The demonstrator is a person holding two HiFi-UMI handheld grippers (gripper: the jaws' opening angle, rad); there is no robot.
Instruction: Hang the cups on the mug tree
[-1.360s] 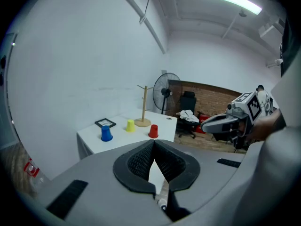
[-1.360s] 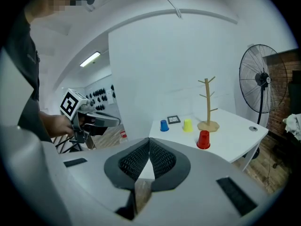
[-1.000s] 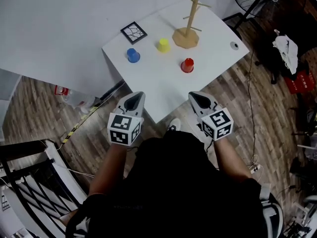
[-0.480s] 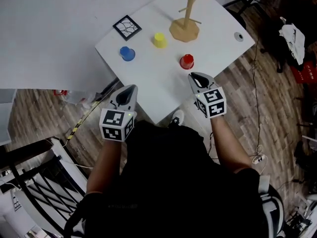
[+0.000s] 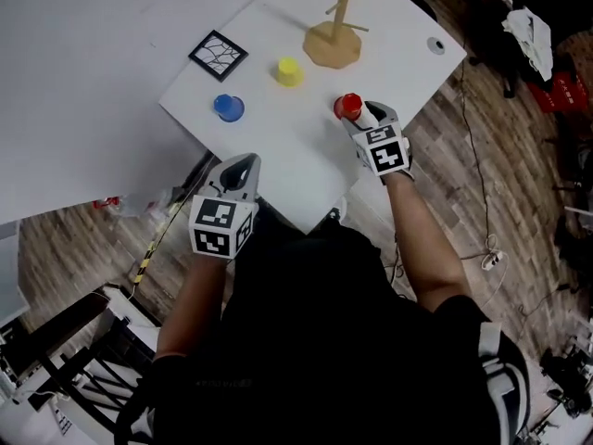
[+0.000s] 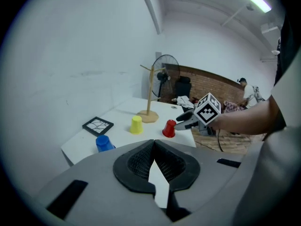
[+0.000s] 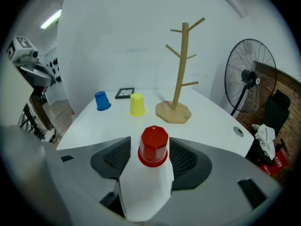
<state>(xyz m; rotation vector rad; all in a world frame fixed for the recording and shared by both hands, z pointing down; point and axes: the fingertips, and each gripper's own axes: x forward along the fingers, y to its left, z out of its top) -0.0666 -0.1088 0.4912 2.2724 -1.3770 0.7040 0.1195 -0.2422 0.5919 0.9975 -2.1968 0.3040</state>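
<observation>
Three upturned cups stand on the white table (image 5: 278, 160): a red cup (image 5: 348, 106), a yellow cup (image 5: 289, 71) and a blue cup (image 5: 228, 108). The wooden mug tree (image 5: 334, 40) stands behind them with bare pegs. My right gripper (image 5: 358, 115) has just been opening its jaws; the red cup (image 7: 153, 146) stands between them with a gap on each side. My left gripper (image 5: 239, 170) hovers at the table's near edge, its jaws (image 6: 153, 147) meeting with nothing between them. The blue cup (image 6: 104, 143) is closest to it.
A black-framed square tile (image 5: 218, 55) lies at the table's far left corner. A small round grommet (image 5: 435, 45) sits near the right edge. A standing fan (image 7: 249, 79) is beyond the table, with wooden floor, cables and clutter all around.
My right gripper has moved forward and down over the table until its jaws flank the red cup. The left gripper has crept forward to the table's near edge.
</observation>
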